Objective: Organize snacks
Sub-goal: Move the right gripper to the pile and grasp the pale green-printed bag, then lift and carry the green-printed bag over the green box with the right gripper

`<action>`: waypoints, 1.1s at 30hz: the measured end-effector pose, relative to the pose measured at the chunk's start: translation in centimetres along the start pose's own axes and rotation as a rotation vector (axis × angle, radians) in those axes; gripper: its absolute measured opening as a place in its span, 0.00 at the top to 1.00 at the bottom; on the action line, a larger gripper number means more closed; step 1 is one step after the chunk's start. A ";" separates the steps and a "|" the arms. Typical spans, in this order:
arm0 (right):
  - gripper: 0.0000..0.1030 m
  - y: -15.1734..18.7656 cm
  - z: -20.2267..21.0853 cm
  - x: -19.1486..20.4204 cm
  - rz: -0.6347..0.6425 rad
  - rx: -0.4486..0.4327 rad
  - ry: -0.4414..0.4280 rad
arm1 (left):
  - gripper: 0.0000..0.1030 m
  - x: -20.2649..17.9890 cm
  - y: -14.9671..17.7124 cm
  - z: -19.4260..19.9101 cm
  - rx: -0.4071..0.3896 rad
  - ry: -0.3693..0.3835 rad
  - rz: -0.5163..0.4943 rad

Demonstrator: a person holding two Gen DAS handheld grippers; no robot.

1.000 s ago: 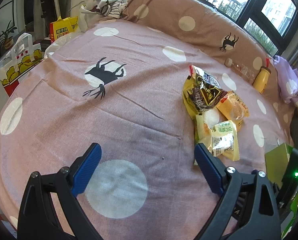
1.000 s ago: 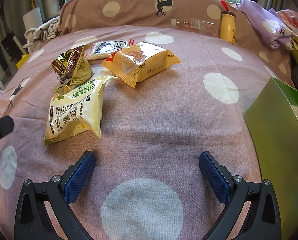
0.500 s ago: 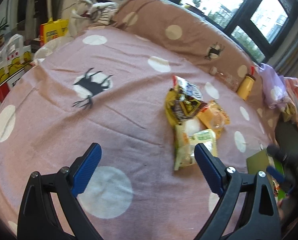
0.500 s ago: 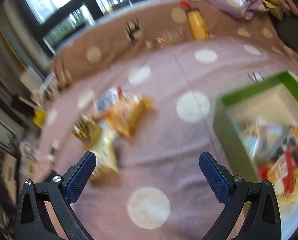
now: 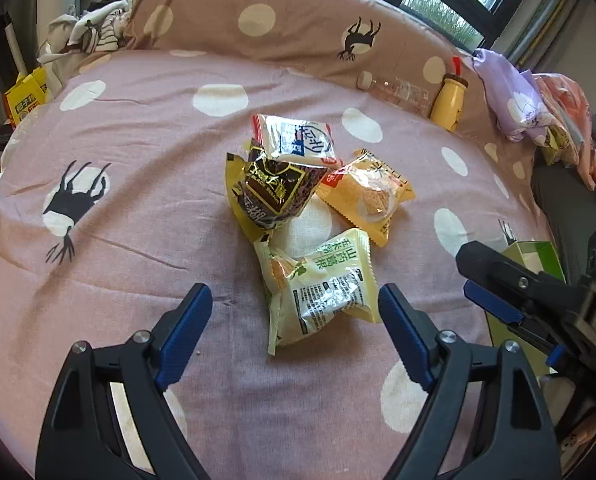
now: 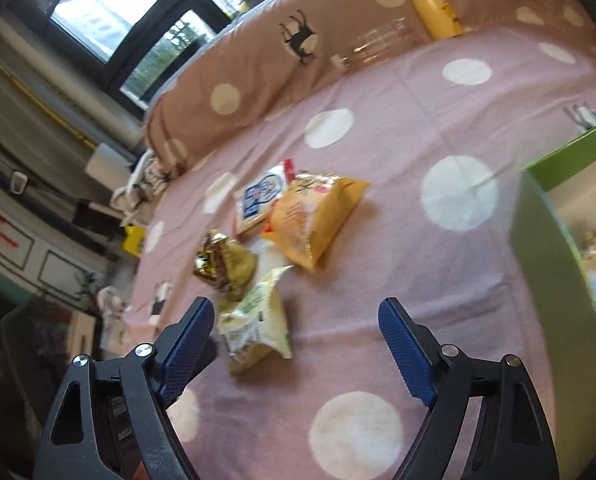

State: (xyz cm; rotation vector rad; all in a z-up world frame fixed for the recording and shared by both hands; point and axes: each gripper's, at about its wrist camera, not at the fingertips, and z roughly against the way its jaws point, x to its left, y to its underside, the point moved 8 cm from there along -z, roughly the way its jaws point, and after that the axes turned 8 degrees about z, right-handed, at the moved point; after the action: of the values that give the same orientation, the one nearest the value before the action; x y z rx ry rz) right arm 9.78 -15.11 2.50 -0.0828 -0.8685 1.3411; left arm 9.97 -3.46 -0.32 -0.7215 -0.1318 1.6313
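pink dotted bedspread with four snack packets, one green box; left tool and right tool both spread, empty

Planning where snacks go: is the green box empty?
Not empty: the green box already holds a few blurred snack packets against its pale inside, in the right wrist view.
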 end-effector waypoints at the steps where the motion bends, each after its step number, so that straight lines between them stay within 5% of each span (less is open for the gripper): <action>1: 0.17 0.1 -0.5 0.1 -0.004 0.012 -0.007 | 0.18 0.0 0.2 -0.2 0.003 0.023 0.002; 3: 0.17 0.7 -1.3 0.2 -0.020 0.046 -0.034 | 0.19 0.0 1.2 -1.0 0.037 0.075 0.020; 12: 0.20 3.1 -5.3 0.7 -0.027 0.163 -0.040 | 0.31 0.3 2.9 -2.6 0.087 0.061 0.037; 16: 0.21 3.6 -5.5 1.5 -0.001 0.175 -0.069 | 0.47 0.1 2.7 -3.0 0.065 0.058 0.014; 21: 0.50 4.2 -6.2 2.3 0.000 0.198 -0.121 | 0.74 -0.3 2.9 -3.4 0.071 0.055 -0.019; 24: 0.60 4.4 -6.4 2.8 -0.013 0.206 -0.169 | 0.76 -0.8 3.0 -3.6 0.067 0.060 -0.039; 33: 0.61 3.6 -3.2 4.2 0.026 0.109 -0.152 | 0.79 -2.7 2.8 -1.1 -0.010 0.090 -0.088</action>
State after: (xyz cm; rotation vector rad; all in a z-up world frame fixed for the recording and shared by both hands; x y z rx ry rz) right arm 8.65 -9.17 0.46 0.0944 -0.9220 1.4300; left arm 8.21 -6.88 -1.54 -0.7850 -0.1049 1.5129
